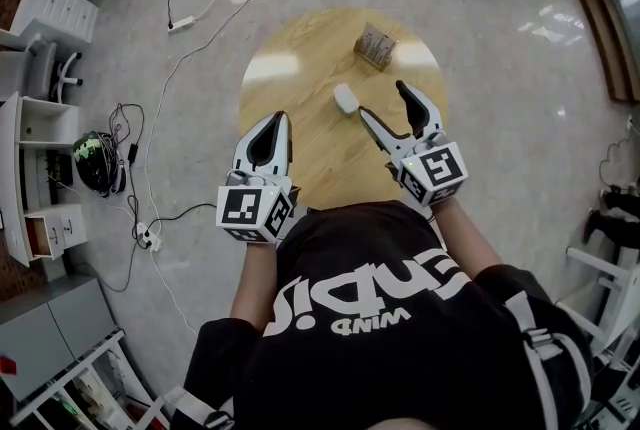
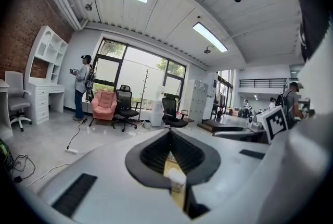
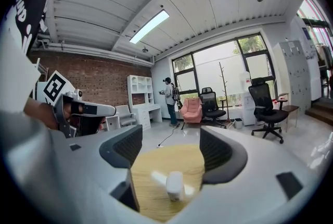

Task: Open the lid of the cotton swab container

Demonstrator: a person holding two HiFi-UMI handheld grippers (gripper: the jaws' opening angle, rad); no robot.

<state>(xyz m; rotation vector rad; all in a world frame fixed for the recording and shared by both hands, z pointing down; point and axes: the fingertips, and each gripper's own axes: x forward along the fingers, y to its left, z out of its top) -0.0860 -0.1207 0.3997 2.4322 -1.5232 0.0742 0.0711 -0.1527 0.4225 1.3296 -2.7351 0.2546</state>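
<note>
1. The swab container sits on the round wooden table, about mid-table, small and white.
2. The right gripper has its jaws spread wide. In the head view its left tip sits just right of the container.
3. In the right gripper view, the container lies on the wood between the two open jaws of the gripper, and neither pad touches it.
4. The left gripper hovers over the near-left part of the table with its jaws pinched together and nothing in them.
5. The left gripper view confirms it: the tips meet, and the container shows through the gap below them.
6. A small box stands toward the far edge of the table, apart from the container.
7. Cables and a power strip trail across the floor to the left.
</note>
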